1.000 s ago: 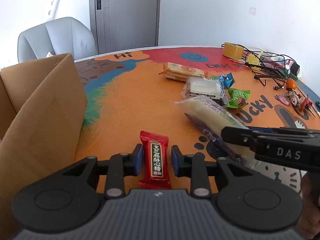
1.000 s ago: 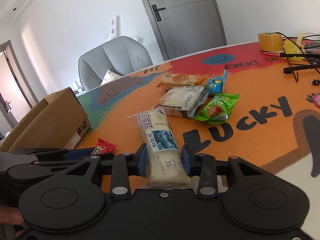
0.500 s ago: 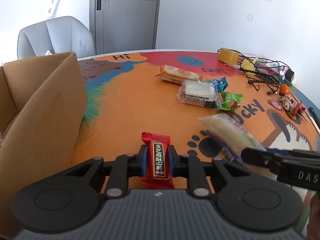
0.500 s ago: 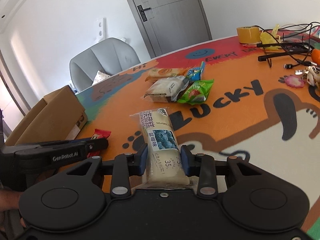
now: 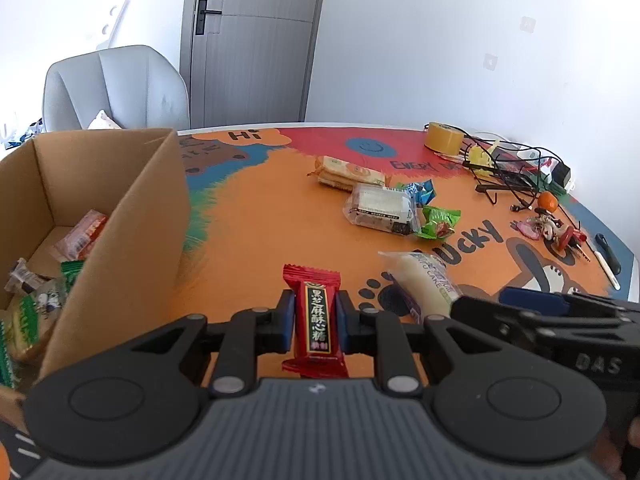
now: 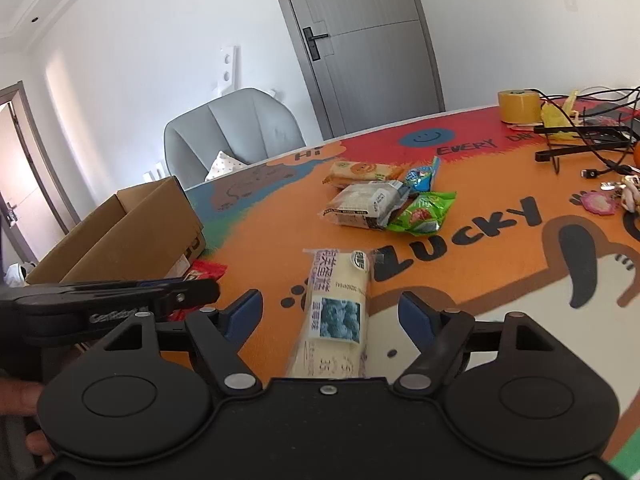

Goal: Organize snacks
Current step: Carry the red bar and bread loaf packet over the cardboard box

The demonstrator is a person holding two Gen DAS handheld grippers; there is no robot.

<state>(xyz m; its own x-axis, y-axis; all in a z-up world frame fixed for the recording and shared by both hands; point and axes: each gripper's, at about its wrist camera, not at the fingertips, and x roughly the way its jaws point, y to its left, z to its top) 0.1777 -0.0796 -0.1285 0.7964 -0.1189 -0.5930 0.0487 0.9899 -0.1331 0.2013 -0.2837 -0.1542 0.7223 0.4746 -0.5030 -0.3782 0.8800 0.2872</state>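
**Inspector:** Currently, the left gripper (image 5: 313, 316) is clamped on the red candy (image 5: 315, 316) beside the cardboard box (image 5: 120, 216), presumably bound for it.

**Clerk:** And the right gripper (image 6: 331, 316)?

**Inspector:** Its jaws are opening, clear of the cake roll (image 6: 334, 312) between them. Four snack packets (image 6: 376, 200) remain clustered on the table (image 5: 272, 216).

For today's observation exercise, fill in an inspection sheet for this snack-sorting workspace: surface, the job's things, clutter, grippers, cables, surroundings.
Surface: colourful printed table mat.
Job's things: cardboard box already holding snacks; red candy; cake roll; loose snack pile.
Clutter: tape roll, trinkets, pen.
Grippers: left gripper shut on the red candy; right gripper opening, pads clear of the cake roll between them.
Cables: black tangle at the far right.
Surroundings: grey chair, closed door.
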